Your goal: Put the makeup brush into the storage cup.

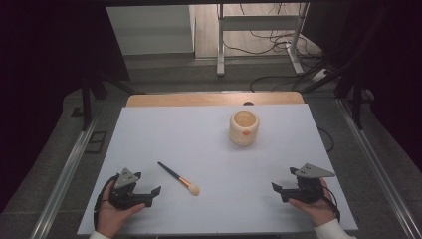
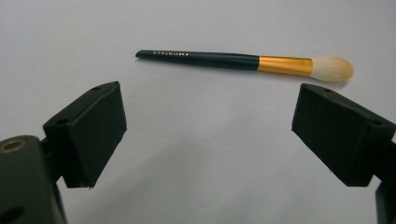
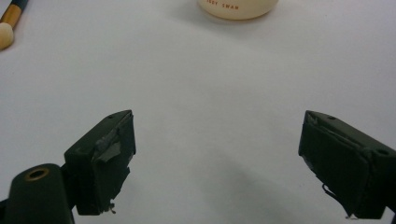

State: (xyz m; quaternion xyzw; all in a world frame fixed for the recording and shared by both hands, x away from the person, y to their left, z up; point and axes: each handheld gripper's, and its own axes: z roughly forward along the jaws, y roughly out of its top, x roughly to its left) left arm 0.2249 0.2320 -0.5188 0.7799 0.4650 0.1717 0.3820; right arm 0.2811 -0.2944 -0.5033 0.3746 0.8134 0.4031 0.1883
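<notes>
The makeup brush [image 1: 179, 179] is lying on the white table [image 1: 209, 149] just beside the left gripper [image 1: 149, 193], its long axis crossing the spread, empty jaws. The right gripper [image 1: 279, 191], equally unclenched, is sitting well apart.

Lettering on the brush and the cup

The makeup brush [image 2: 243, 62] carries small gold capitals along its black handle, upside down and too fine to read. The cream cup [image 3: 238, 8] shows brown letters low on its wall, ending "SWAN".
</notes>
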